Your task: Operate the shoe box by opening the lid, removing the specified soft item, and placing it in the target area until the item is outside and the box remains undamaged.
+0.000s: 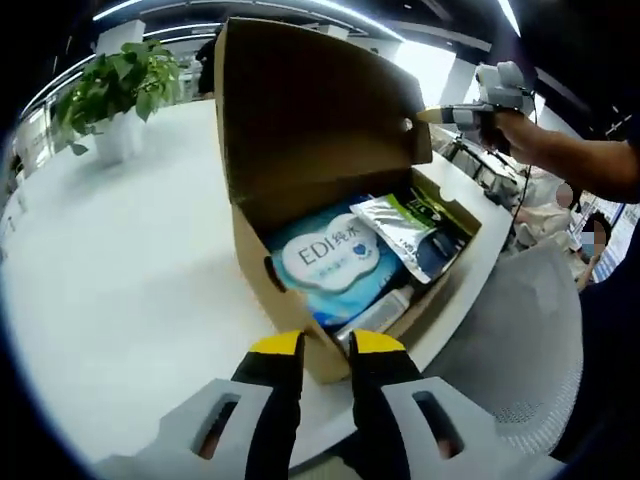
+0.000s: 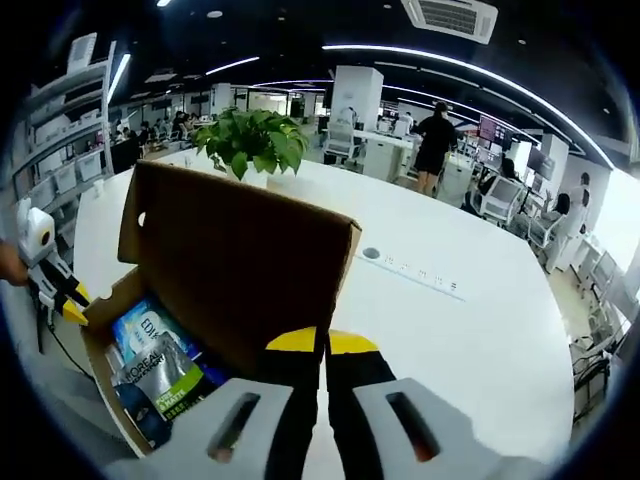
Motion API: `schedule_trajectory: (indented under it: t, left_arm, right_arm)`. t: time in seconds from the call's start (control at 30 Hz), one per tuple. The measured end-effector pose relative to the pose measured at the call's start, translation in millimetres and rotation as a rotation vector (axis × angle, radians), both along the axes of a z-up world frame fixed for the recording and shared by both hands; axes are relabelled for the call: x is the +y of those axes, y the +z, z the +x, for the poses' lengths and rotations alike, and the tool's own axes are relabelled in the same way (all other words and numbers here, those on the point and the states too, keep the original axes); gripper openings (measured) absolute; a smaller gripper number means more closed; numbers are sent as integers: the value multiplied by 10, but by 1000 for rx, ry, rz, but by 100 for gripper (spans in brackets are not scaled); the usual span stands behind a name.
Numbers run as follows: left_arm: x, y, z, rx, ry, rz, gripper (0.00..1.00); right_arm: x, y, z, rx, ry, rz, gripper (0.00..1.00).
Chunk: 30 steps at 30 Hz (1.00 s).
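The cardboard shoe box [image 1: 300, 310] stands on a white table [image 1: 120, 280] near its edge, with its lid [image 1: 310, 110] raised upright and hinged along the far-left side in the left gripper view. Inside lie several soft packets: a blue and white pack printed "EDI" [image 1: 335, 262] on the near side, and a silver and green sachet [image 1: 405, 232] to its right, resting partly on a darker packet. The left gripper [image 1: 327, 345], yellow-tipped, hovers just in front of the box's near corner; its jaws stand slightly apart with nothing between them. In the right gripper view the right gripper [image 2: 322, 345] sits at the lid's [image 2: 240, 260] outer face near its free edge, the yellow tips nearly together; whether they pinch the cardboard I cannot tell. The same gripper shows in the left gripper view at the far right, held in a person's hand [image 1: 515, 125], its tip at the lid's edge. A potted green plant [image 2: 250, 145] stands farther off on the table, well apart from the box [image 2: 105, 370]
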State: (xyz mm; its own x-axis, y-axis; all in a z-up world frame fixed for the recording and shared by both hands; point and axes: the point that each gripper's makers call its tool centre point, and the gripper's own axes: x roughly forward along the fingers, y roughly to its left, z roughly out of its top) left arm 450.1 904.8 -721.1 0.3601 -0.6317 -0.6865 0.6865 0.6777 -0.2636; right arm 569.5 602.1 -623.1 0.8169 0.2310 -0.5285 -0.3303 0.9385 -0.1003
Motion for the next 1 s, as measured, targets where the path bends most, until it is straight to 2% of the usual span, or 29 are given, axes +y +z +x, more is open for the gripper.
schedule_trajectory:
  t: [0.57, 1.0]
  left_arm:
    - [-4, 18, 0, 9, 11, -17, 13]
    - [1, 8, 10, 10, 9, -15, 13]
  right_arm:
    - [-10, -56, 130, 11, 9, -7, 0]
    - [-34, -176, 297, 30, 18, -21, 0]
